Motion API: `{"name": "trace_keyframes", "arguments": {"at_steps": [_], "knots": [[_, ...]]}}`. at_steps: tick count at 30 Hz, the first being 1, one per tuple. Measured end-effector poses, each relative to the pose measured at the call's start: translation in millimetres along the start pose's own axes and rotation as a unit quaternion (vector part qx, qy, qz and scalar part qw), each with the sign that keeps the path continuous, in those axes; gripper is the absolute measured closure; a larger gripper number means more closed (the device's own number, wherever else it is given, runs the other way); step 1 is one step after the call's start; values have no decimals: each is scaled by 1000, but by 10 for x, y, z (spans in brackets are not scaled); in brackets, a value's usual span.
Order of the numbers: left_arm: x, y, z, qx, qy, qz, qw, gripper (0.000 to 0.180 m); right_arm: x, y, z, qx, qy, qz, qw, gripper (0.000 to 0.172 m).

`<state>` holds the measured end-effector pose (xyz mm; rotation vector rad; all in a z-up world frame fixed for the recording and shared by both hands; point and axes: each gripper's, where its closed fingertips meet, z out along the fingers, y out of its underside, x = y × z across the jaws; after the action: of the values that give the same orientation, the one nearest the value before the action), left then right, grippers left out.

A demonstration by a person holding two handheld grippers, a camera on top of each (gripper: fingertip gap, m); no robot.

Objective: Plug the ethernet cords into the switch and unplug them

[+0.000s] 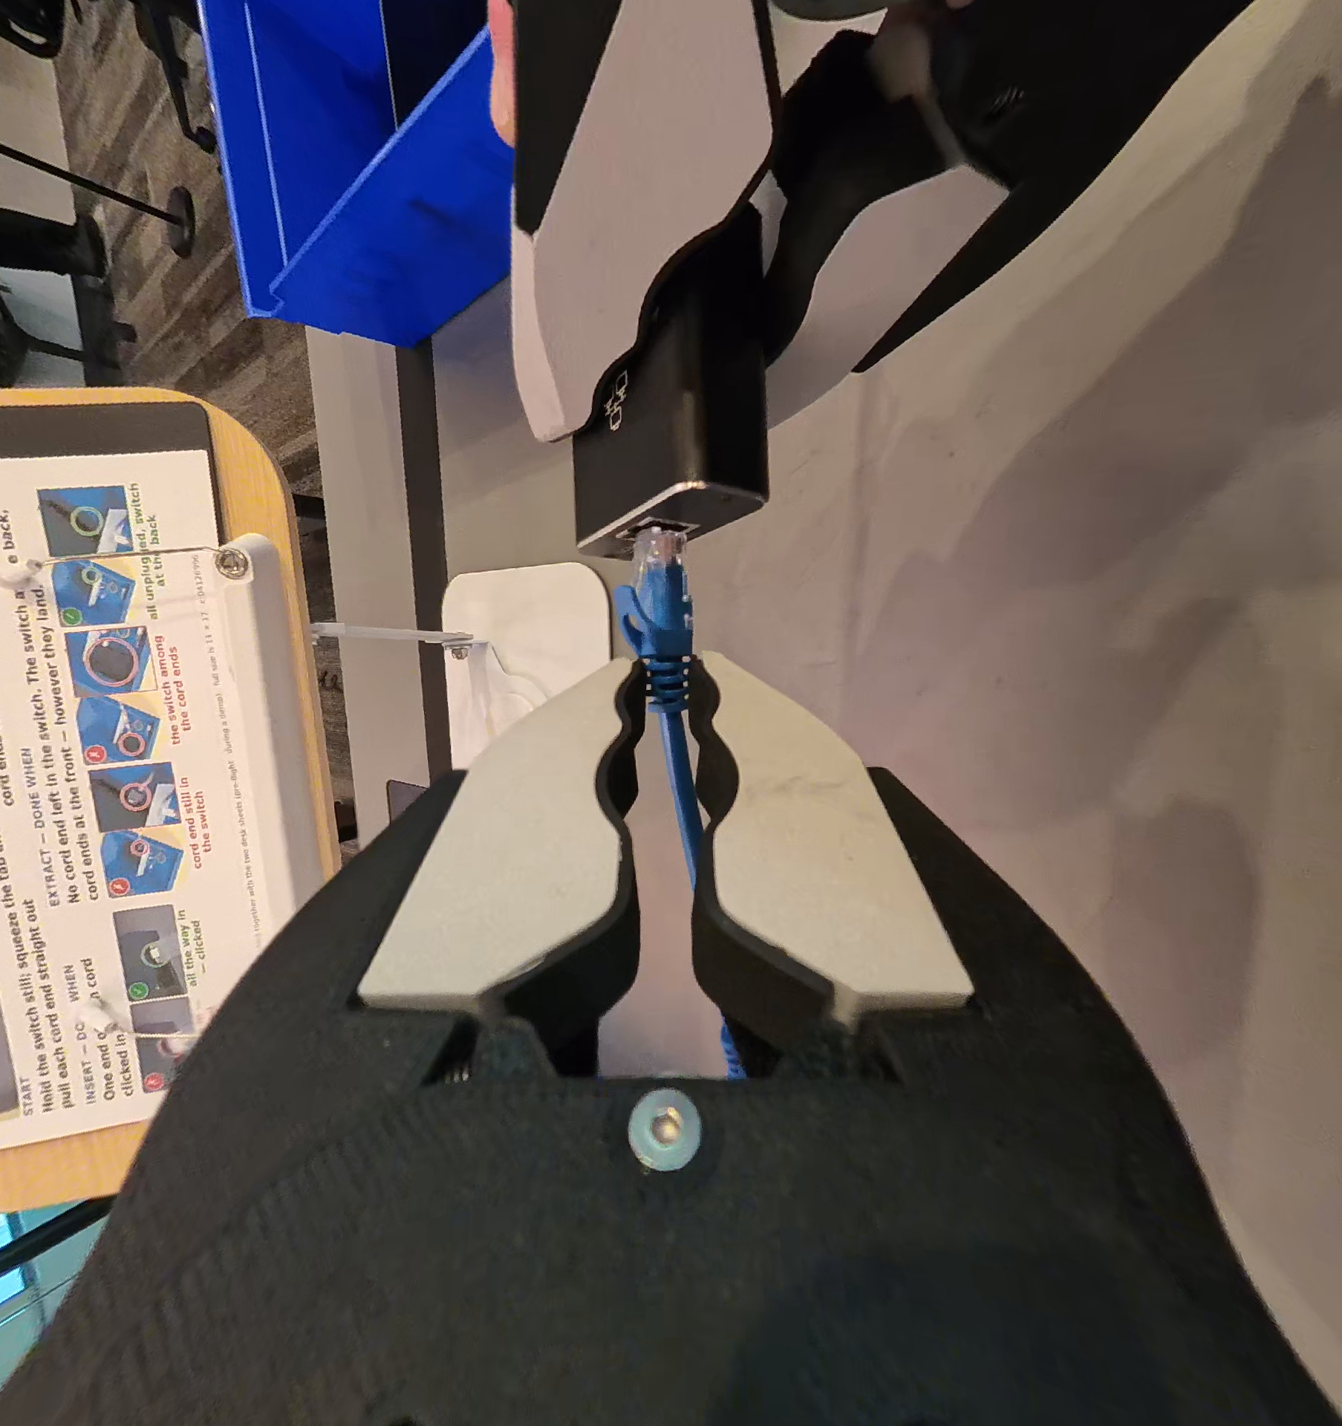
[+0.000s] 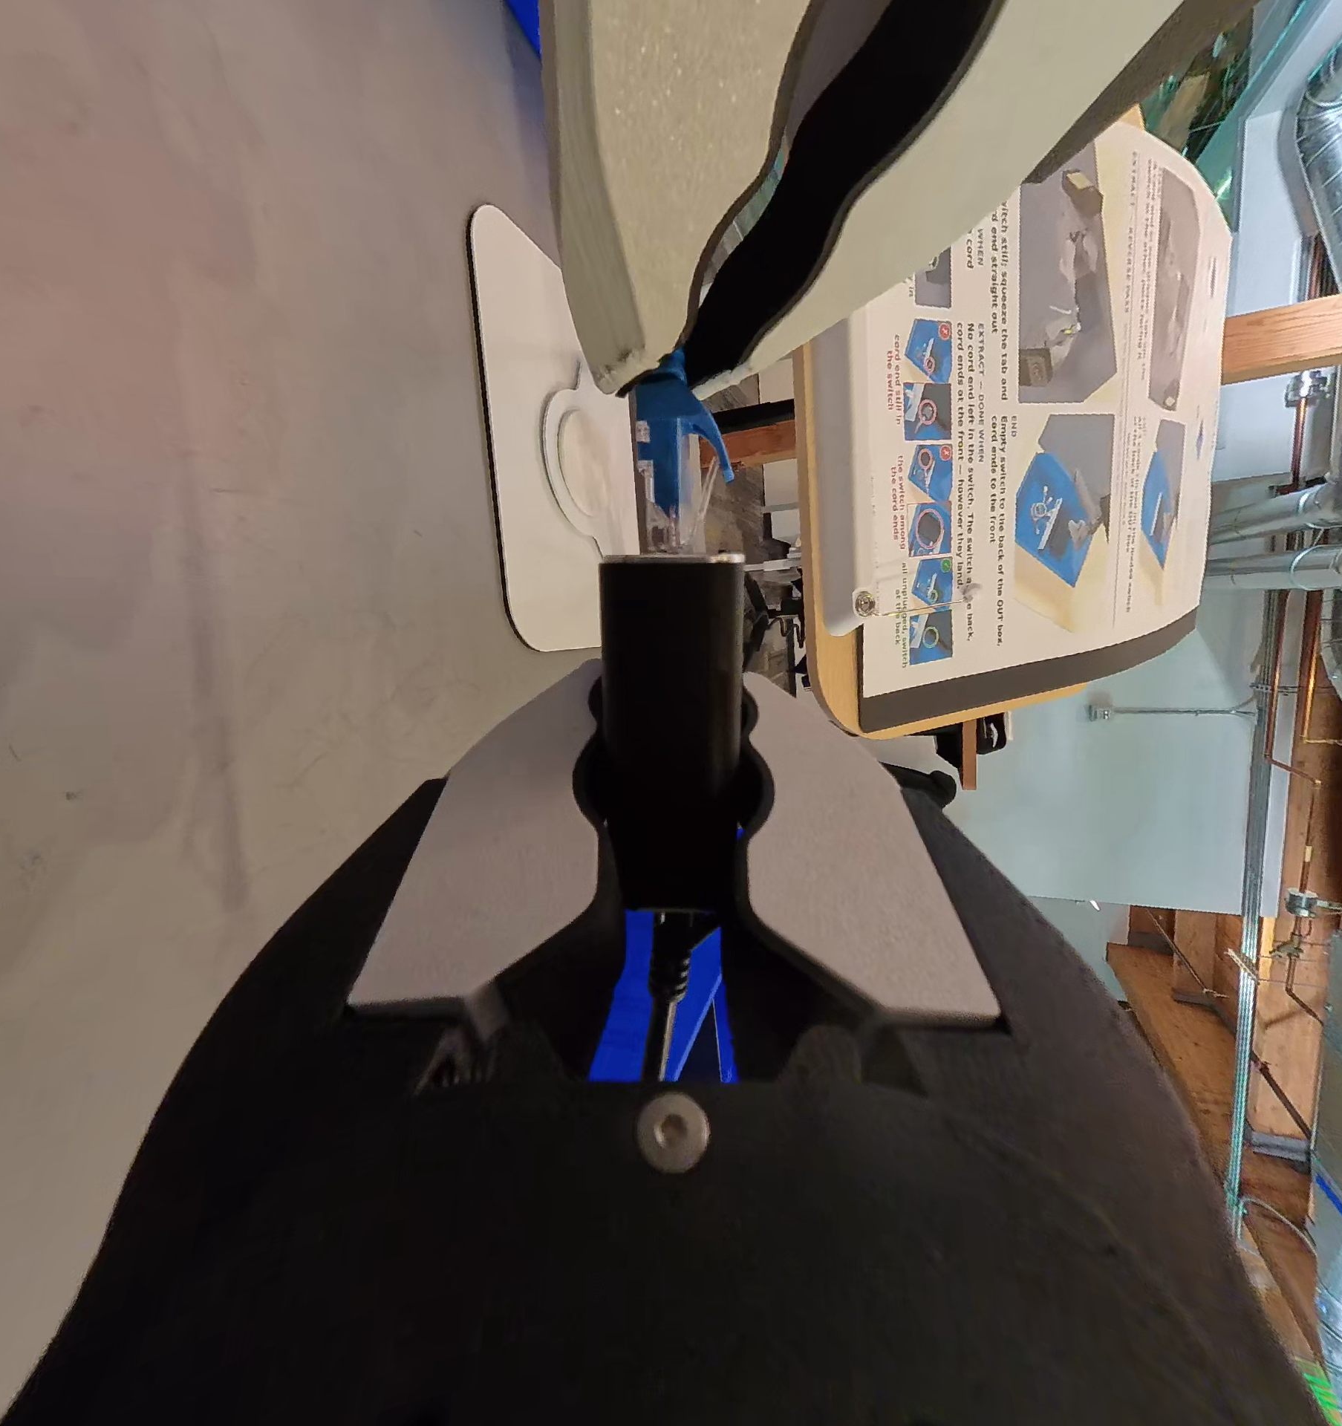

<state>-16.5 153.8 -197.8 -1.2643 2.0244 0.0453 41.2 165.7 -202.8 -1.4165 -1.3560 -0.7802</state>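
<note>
We take the switch (image 1: 671,432) as our landmark: a small black block held in the air above the counter (image 1: 1076,694), pinched across its body by the right hand-held gripper (image 2: 671,698), whose pads press on both its sides. Its own black lead runs back between that gripper's fingers. We judge it is held this way so that the port faces the incoming plug and the block stays still.

Just at the port sits the clear plug (image 1: 658,549) of the blue cord (image 1: 679,772), its tip at or barely inside the opening; how deep it goes we cannot tell. The left hand-held gripper (image 1: 666,675) pinches the cord's ribbed boot, right behind the plug, which keeps the plug stiff and in line with the port. The latch tab stands free at the plug's side.

Farther out from the switch, a white mat (image 1: 529,617) lies on the counter. Beyond it stands a wooden board (image 1: 282,540) bearing a printed sheet. A blue bin (image 1: 359,177) is past the counter's edge; we cannot see anything inside it.
</note>
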Motion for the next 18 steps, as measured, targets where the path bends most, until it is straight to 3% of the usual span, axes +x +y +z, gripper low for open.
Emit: {"name": "trace_keyframes", "arguments": {"at_steps": [18], "knots": [[-4,-30,8,-4,-30,26,999,171,-66,23,21,9,-42,38,998,144]]}}
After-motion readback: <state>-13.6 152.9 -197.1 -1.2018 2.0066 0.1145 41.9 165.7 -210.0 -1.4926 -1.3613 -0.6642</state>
